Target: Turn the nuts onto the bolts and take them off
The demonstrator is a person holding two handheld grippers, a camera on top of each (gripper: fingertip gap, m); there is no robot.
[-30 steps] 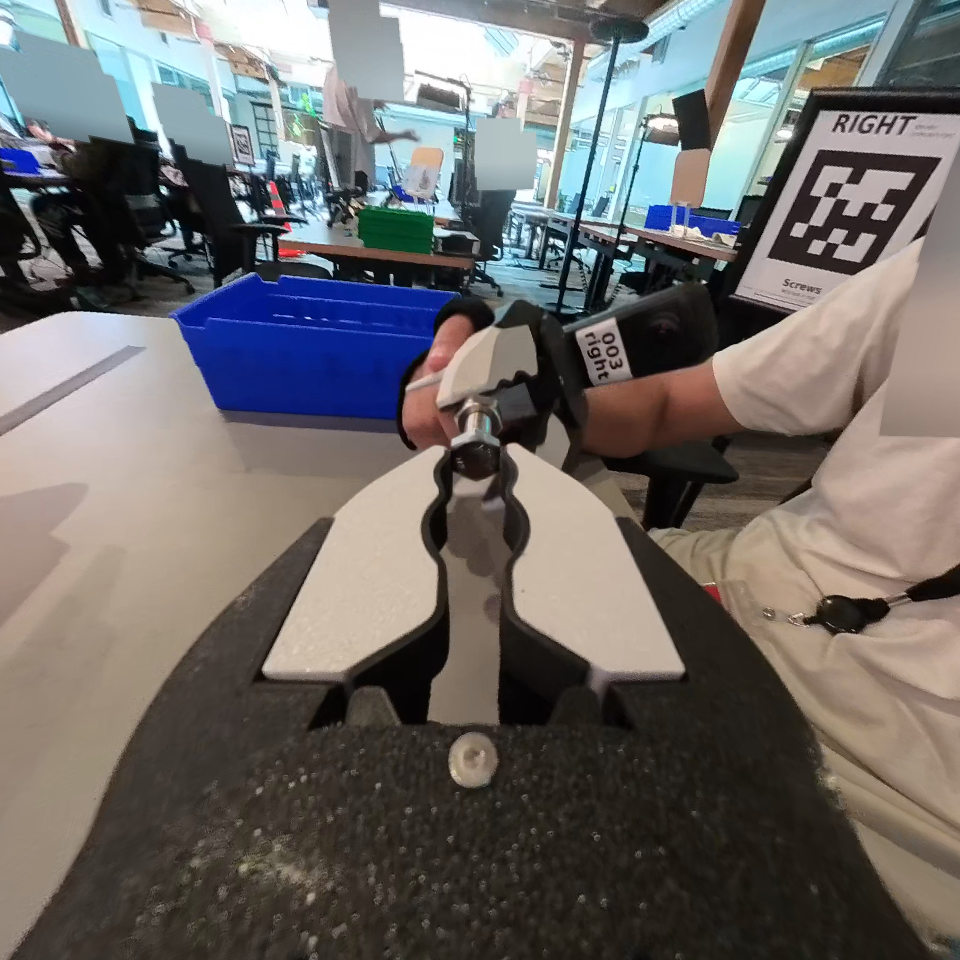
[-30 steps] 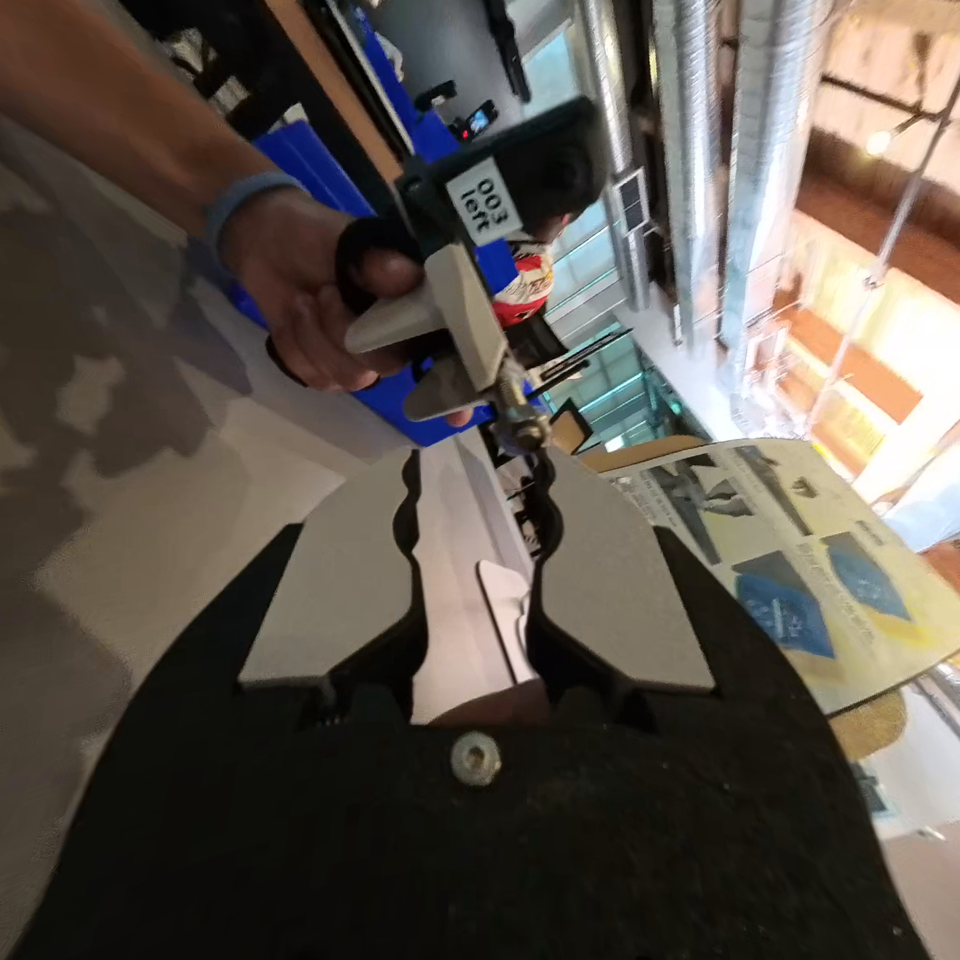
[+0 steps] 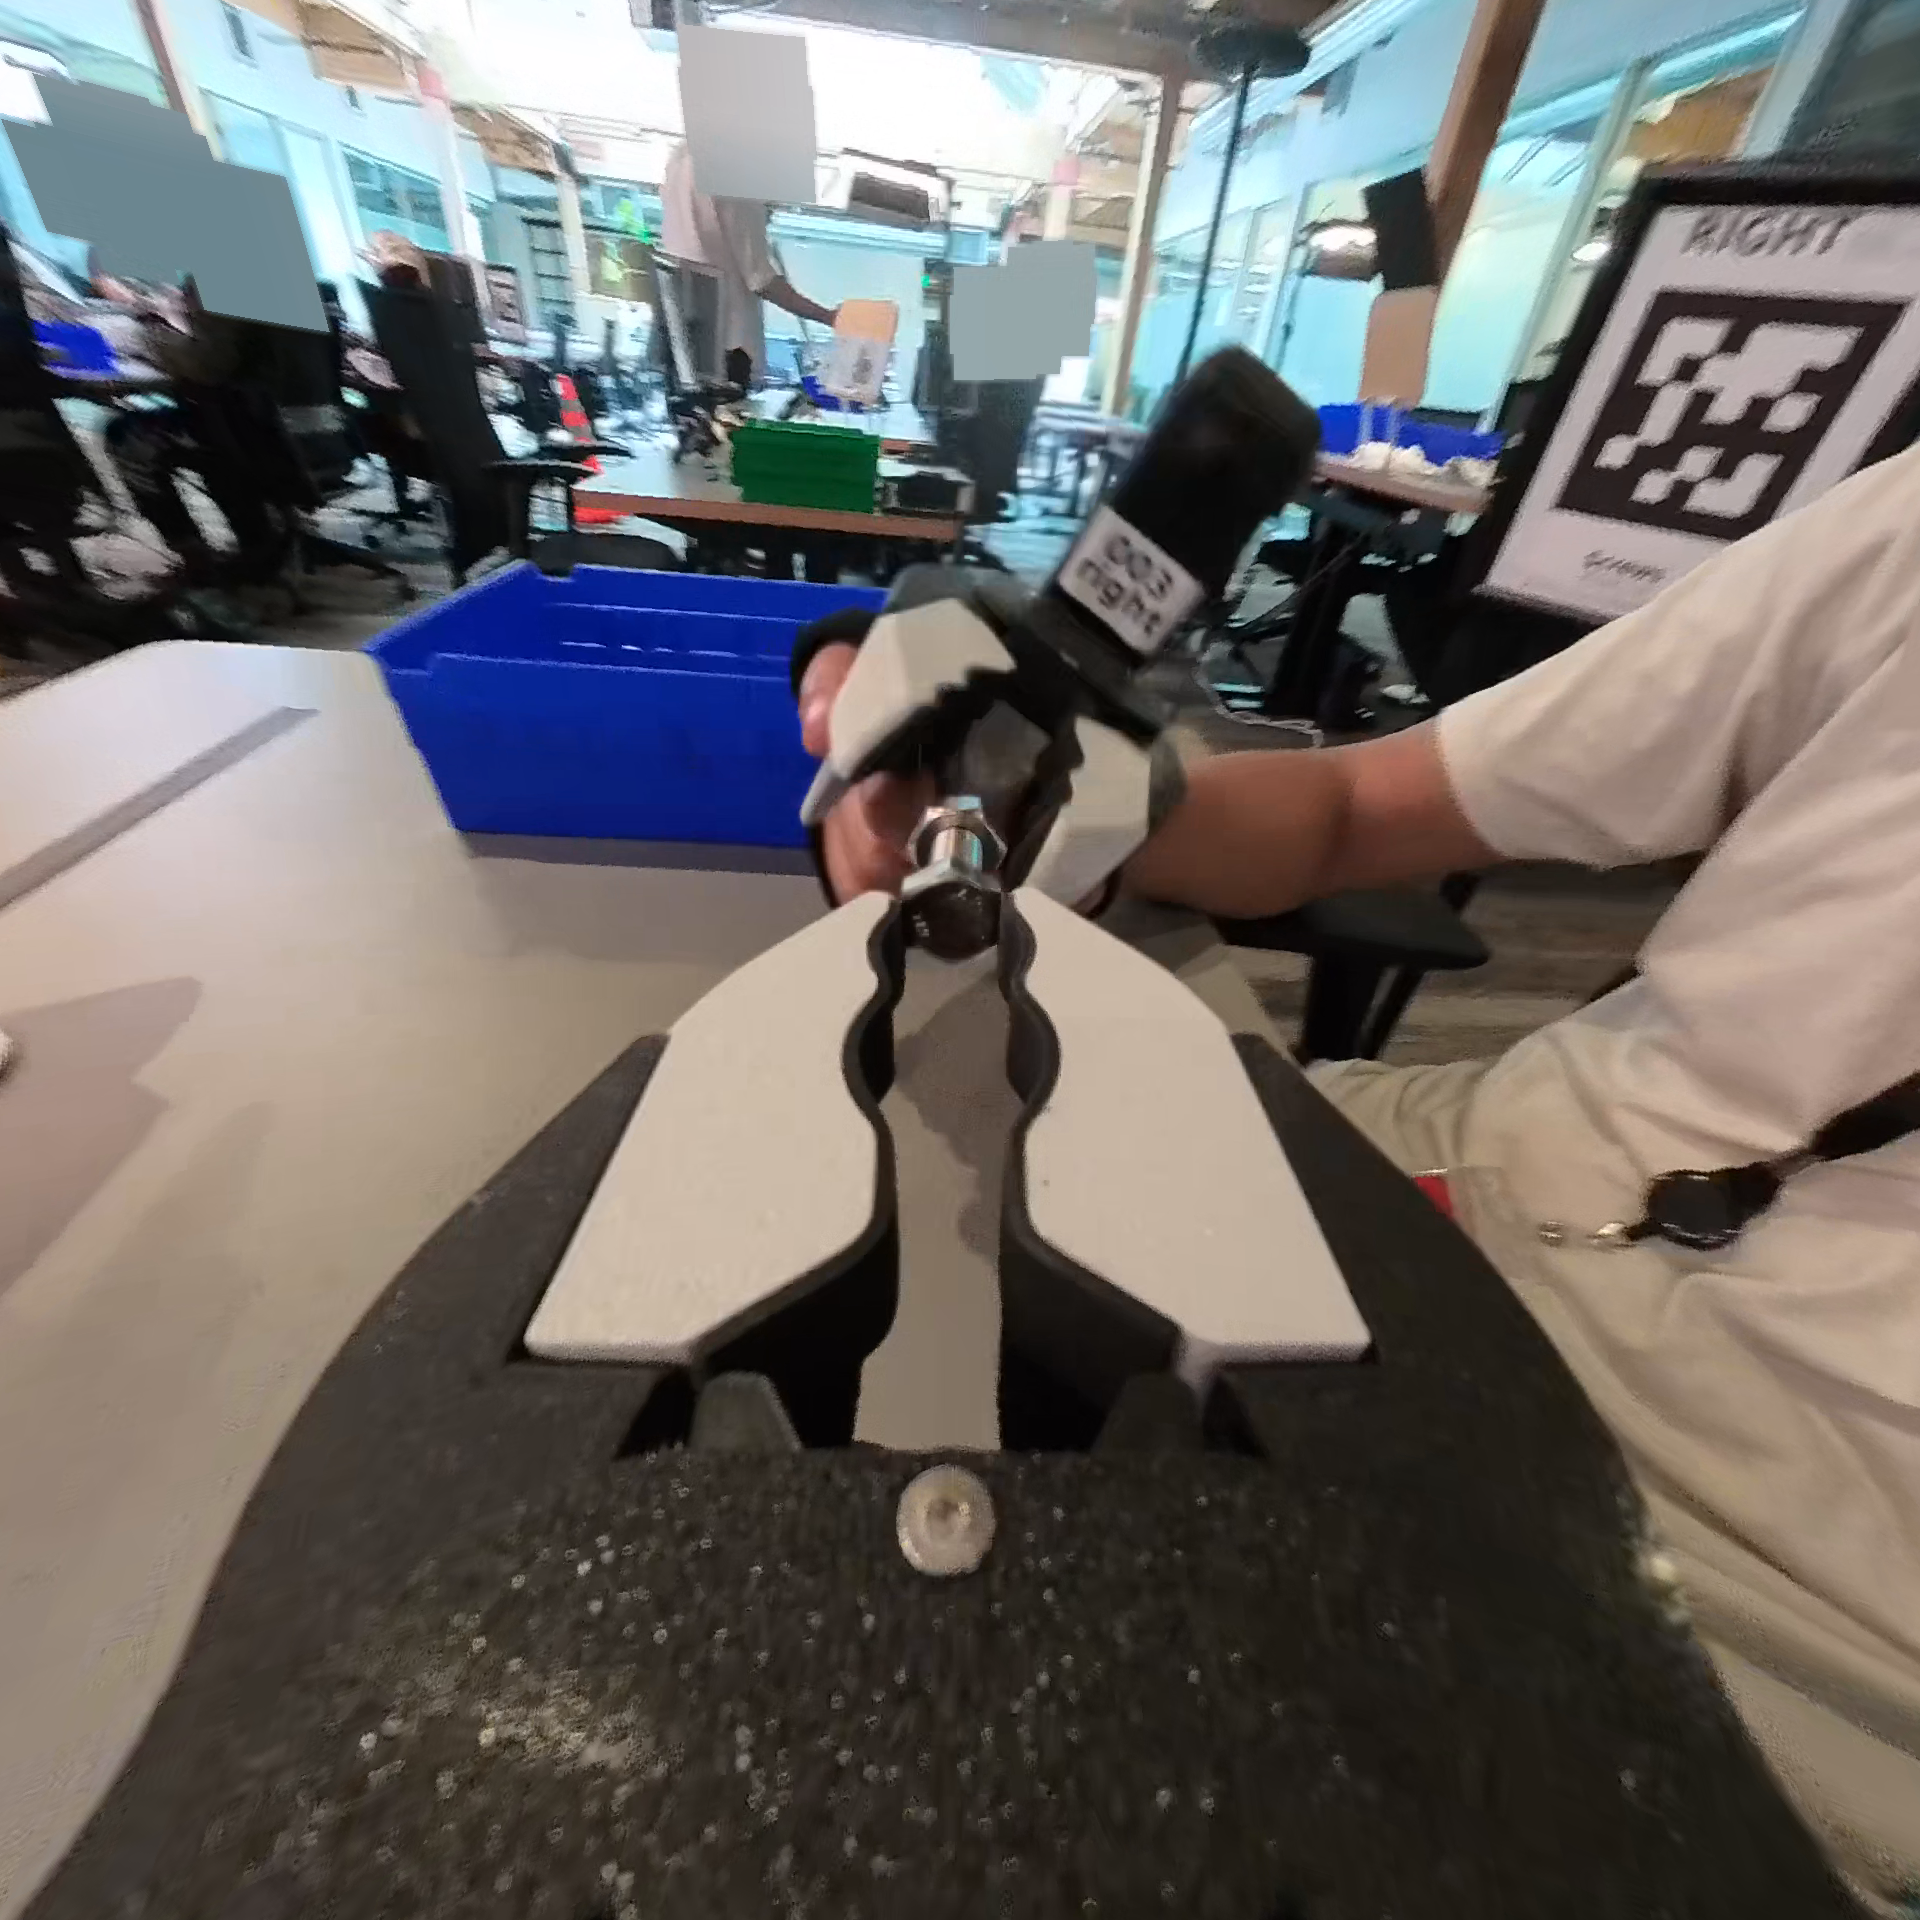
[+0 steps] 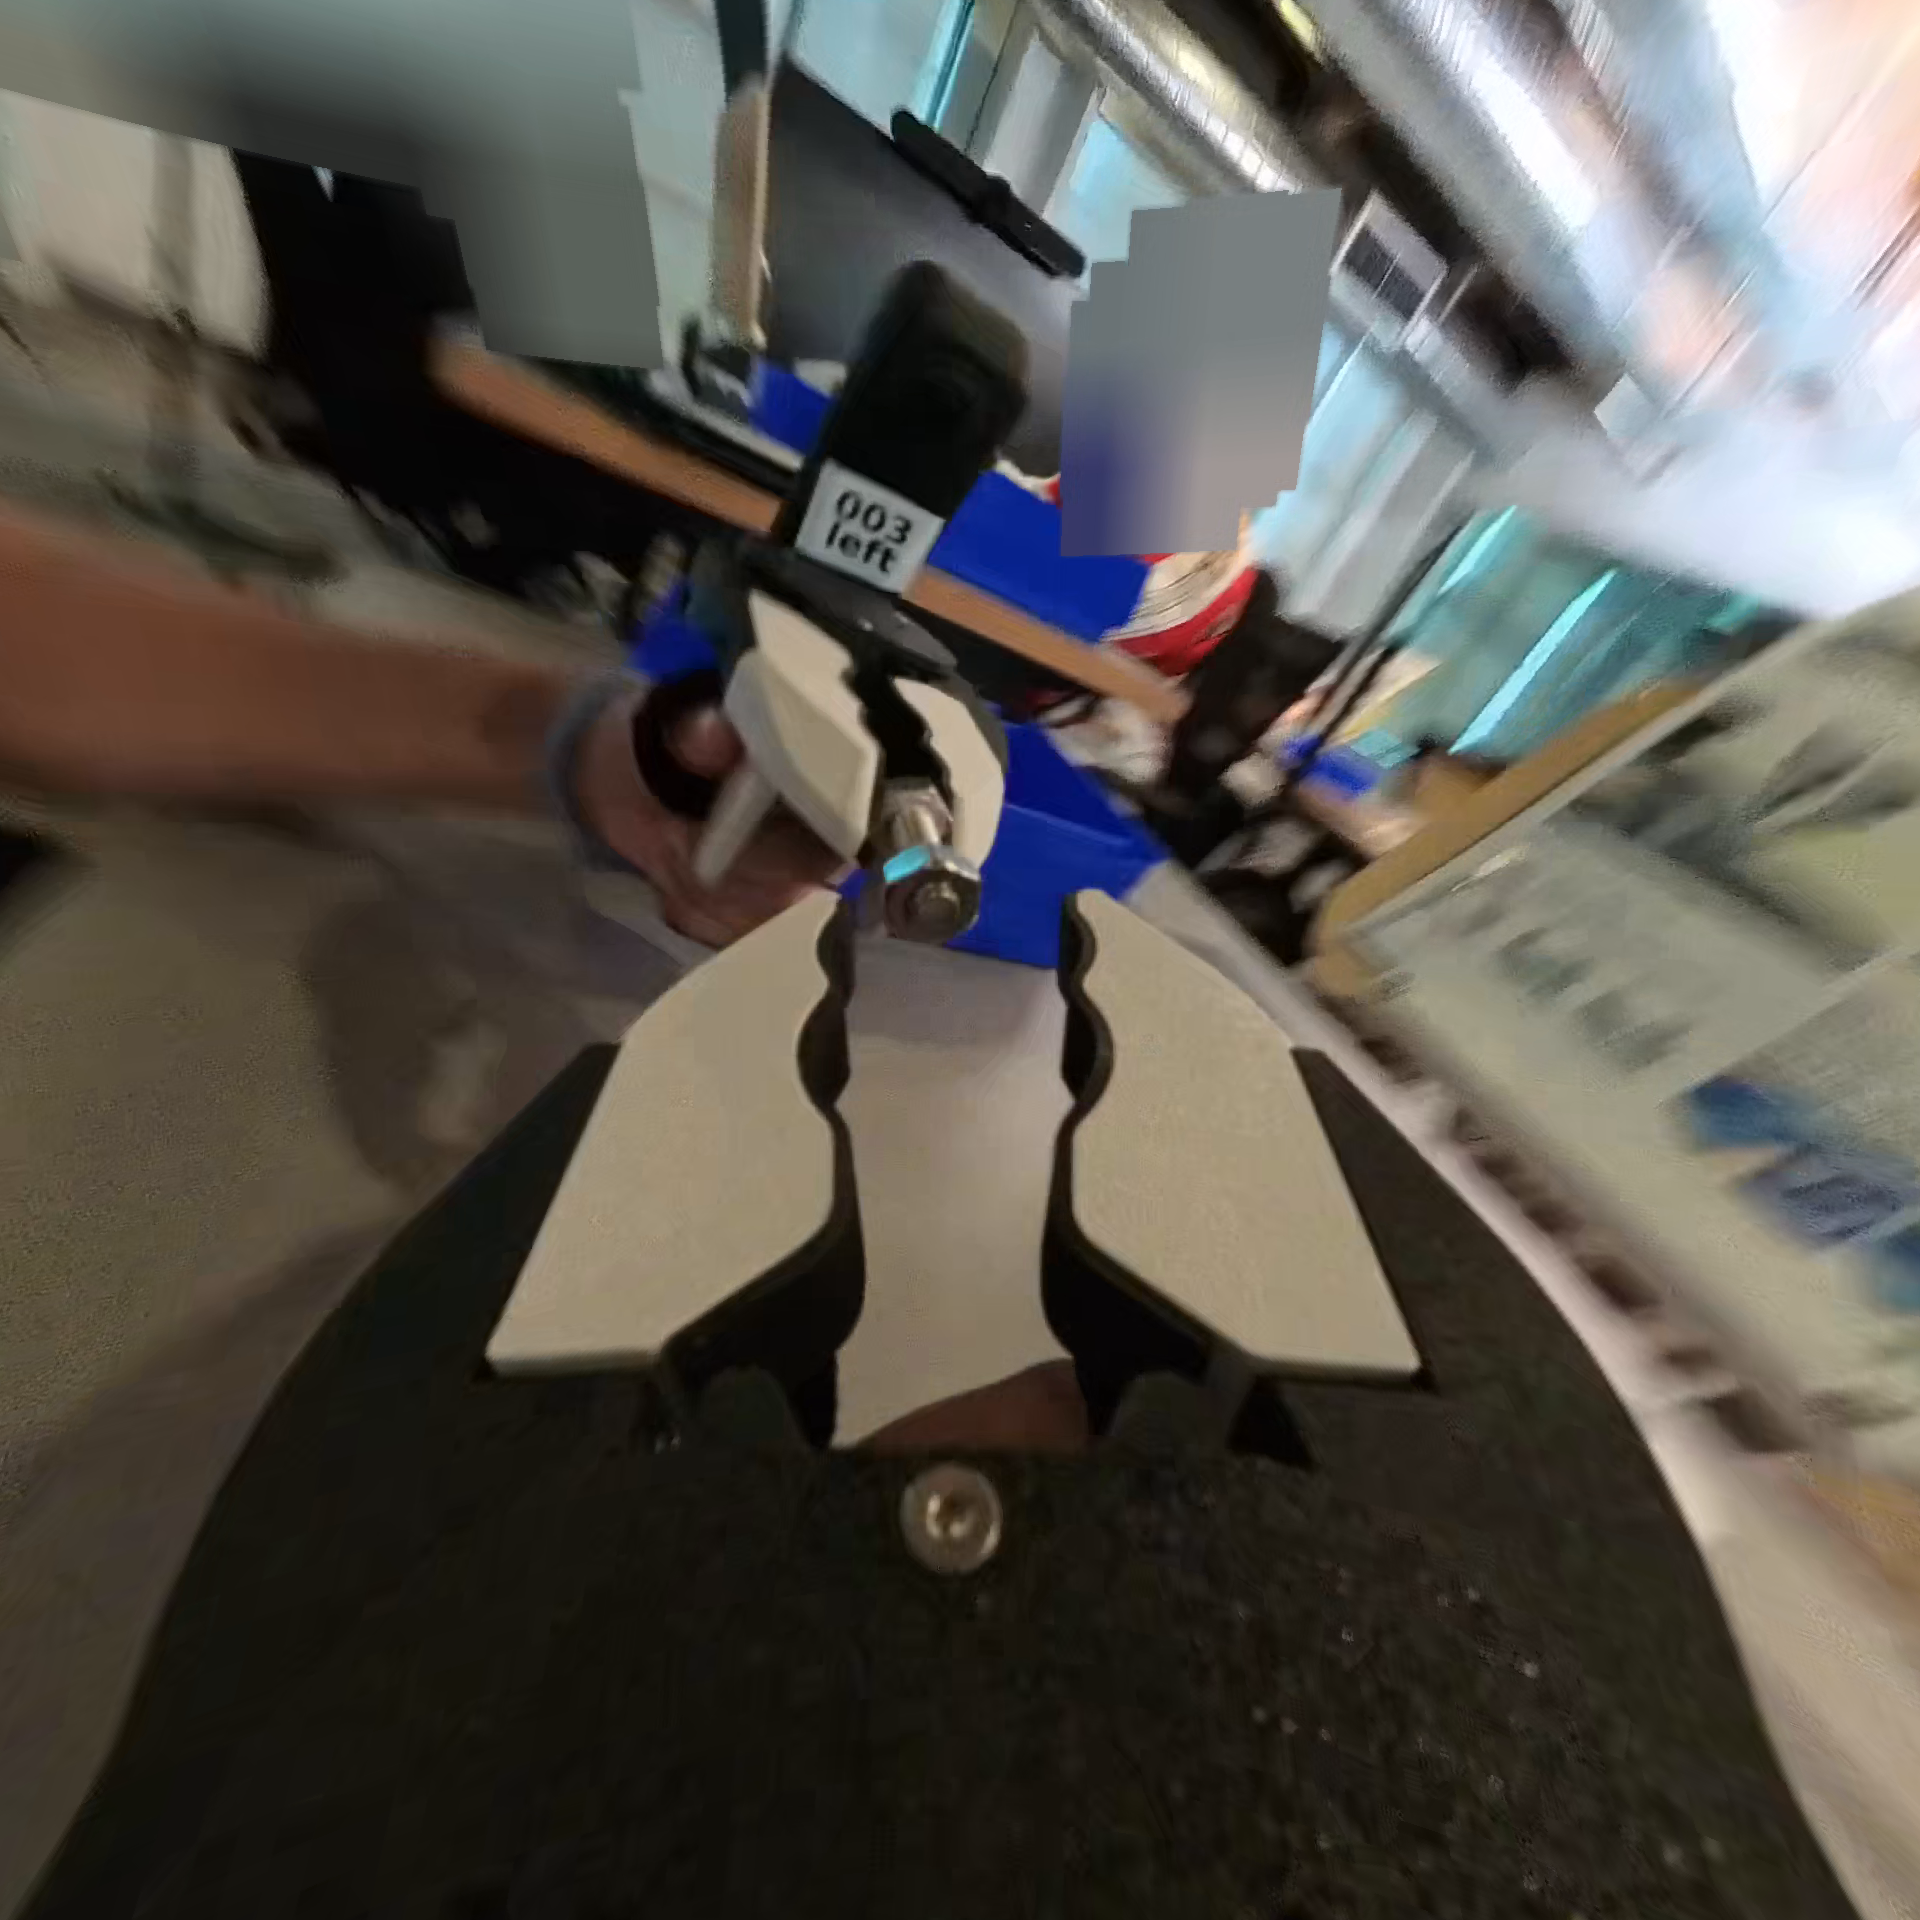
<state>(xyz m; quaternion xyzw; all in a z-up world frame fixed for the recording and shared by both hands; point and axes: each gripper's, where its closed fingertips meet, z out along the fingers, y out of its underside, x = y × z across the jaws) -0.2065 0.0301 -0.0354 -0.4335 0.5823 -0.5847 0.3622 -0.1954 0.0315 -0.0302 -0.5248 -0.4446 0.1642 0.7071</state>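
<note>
Left gripper [image 3: 951,925] narrow, clamped by the fingertips on the hex head of the bolt [image 3: 948,916], held in the air over the grey counter [image 3: 260,987]. Shaft pointing away from the left camera, up toward the right gripper [image 3: 971,800]. Bright nut [image 3: 961,847] threaded on the shaft just past the head end, sitting between the right gripper's two pale fingers.

Right gripper wide, holding nothing. From its own camera, a clear gap between the wavy finger edges, with counter showing through. Nut at the near tip of the bolt, just beyond the fingertips and closer to the left one; whether it touches that finger cannot be told, with much of the view smeared by motion blur. Bolt end visible as a round centre inside the nut's hex face.

A hand [image 3: 852,831] wrapped round the right gripper's handle, forearm and pale short sleeve off to the right. Other hand on the left gripper's handle, seen from the right camera, a band at its wrist.

Behind the grippers, a blue bin [image 3: 623,727] on the counter's far edge. Farther back, a stack of green crates [image 3: 805,468] on another table, and at far right a framed black-and-white marker sign [image 3: 1714,416].
</note>
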